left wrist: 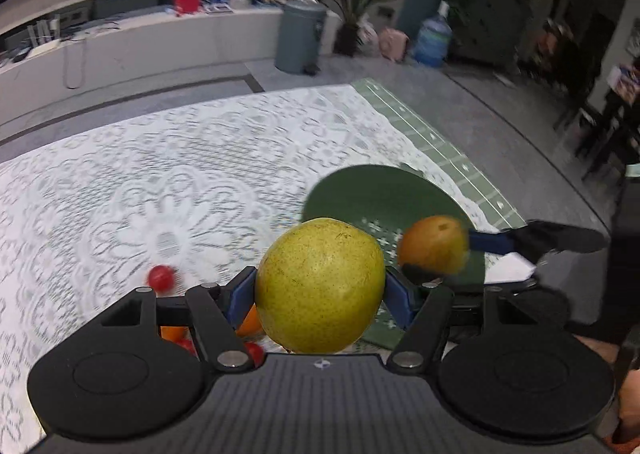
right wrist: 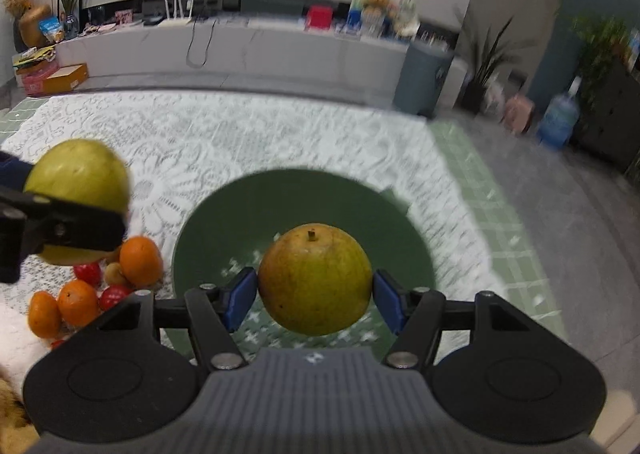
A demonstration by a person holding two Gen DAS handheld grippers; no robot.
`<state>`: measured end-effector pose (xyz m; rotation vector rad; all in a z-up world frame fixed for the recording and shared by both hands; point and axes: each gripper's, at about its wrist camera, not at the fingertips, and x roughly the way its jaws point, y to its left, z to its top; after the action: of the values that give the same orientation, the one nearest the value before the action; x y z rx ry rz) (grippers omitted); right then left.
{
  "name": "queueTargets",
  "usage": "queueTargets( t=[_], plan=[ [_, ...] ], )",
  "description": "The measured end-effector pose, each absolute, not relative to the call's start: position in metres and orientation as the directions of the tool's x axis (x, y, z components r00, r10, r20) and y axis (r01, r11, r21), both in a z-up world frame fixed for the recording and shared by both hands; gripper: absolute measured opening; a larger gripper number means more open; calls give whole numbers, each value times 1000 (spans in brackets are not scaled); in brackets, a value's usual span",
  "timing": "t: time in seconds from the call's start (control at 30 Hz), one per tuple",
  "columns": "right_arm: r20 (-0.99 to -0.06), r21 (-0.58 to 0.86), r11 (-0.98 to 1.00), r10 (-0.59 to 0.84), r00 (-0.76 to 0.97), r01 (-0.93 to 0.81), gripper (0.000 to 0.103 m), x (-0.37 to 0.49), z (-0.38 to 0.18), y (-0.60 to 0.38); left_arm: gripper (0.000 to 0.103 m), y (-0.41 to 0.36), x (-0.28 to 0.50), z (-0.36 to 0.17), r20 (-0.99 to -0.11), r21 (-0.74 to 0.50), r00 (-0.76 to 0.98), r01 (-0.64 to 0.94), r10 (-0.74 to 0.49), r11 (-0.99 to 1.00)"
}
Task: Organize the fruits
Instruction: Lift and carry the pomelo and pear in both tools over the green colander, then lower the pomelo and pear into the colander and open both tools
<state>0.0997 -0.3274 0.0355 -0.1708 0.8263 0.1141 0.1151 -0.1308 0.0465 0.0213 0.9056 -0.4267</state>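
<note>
My left gripper (left wrist: 320,290) is shut on a yellow-green pear (left wrist: 320,286) and holds it above the table, left of the green plate (left wrist: 360,189). My right gripper (right wrist: 315,286) is shut on a brownish-green pear (right wrist: 315,280) and holds it over the green plate (right wrist: 304,193). In the left wrist view the right gripper's pear (left wrist: 434,244) hangs over the plate. In the right wrist view the left gripper's pear (right wrist: 78,177) shows at the left. Several oranges (right wrist: 140,260) and small red fruits (right wrist: 88,273) lie in a pile left of the plate.
A white lace tablecloth (right wrist: 248,133) covers the table over a green checked cloth (right wrist: 504,221). A single red fruit (left wrist: 161,277) lies on the lace. Beyond the table are a grey bin (left wrist: 300,37), a water jug (left wrist: 432,37) and a low white shelf.
</note>
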Motion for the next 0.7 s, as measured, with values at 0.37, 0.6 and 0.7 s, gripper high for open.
queueTargets(
  t=[0.37,0.6,0.7],
  plan=[
    [-842,26,988,104,529,-152,61,129,3,-337,76,-165,150,19,-861,-97,400,476,-314,874],
    [-884,47,996,78,461,-80,61,143,-13,-346,76,-183,160,16,-871,-72,386,511,-303,856],
    [-884,45,994,86,459,-99,61,143,-15,-344,76,-195,164,13,-880,-39,382,535,-283,844]
  ],
)
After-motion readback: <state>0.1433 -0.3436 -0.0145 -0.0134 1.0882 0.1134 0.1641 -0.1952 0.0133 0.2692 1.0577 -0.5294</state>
